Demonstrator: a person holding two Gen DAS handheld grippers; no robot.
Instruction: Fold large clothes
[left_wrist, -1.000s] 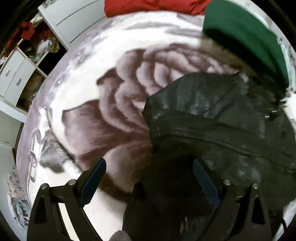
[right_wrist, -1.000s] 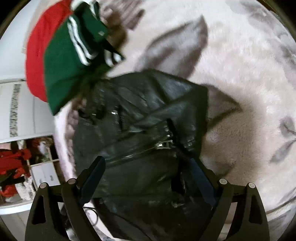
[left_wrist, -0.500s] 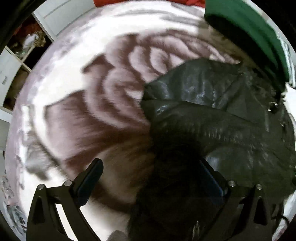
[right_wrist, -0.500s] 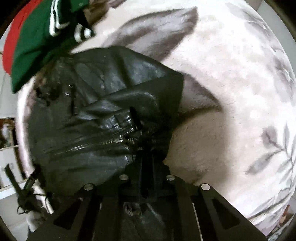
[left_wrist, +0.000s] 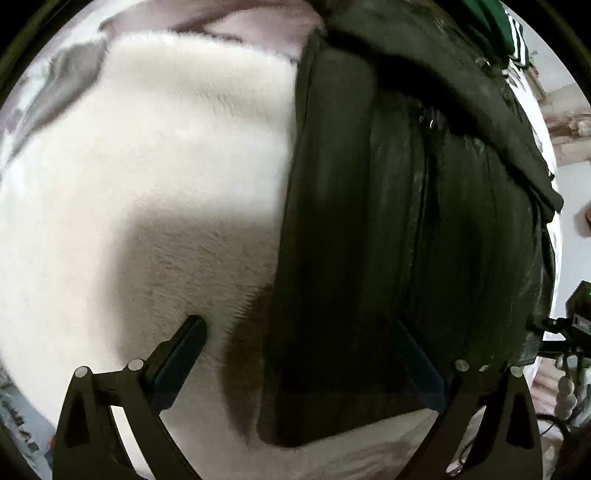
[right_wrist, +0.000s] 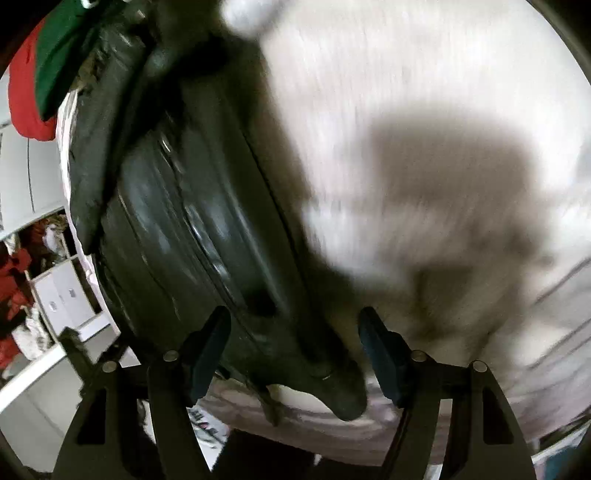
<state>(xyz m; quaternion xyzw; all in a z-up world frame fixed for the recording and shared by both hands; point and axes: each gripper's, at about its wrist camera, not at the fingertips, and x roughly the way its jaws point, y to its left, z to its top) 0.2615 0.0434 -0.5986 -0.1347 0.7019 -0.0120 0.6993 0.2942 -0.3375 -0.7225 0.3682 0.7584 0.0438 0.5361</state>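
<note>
A black leather jacket (left_wrist: 388, 229) lies lengthwise on a white fluffy blanket (left_wrist: 166, 166). My left gripper (left_wrist: 297, 332) points down over the jacket's lower left edge. Its jaws stand wide and are closing a little. One fingertip is over the blanket and the other over the leather, and neither pad presses. In the right wrist view, the jacket (right_wrist: 177, 221) runs down to a hem corner near the bed's edge. My right gripper (right_wrist: 293, 321) straddles that corner, its jaws opening and its pads off the leather. Both views are blurred by motion.
A green garment with white stripes (right_wrist: 62, 48) and a red one (right_wrist: 26, 99) lie beyond the jacket's far end. White shelves and drawers (right_wrist: 55, 291) stand past the bed on the left. A dark device with cables (left_wrist: 576, 325) sits at the right rim.
Both grippers slid down along the jacket towards its near hem and sank closer to it. The right gripper shut on a jacket fold half a second ago and has since reopened.
</note>
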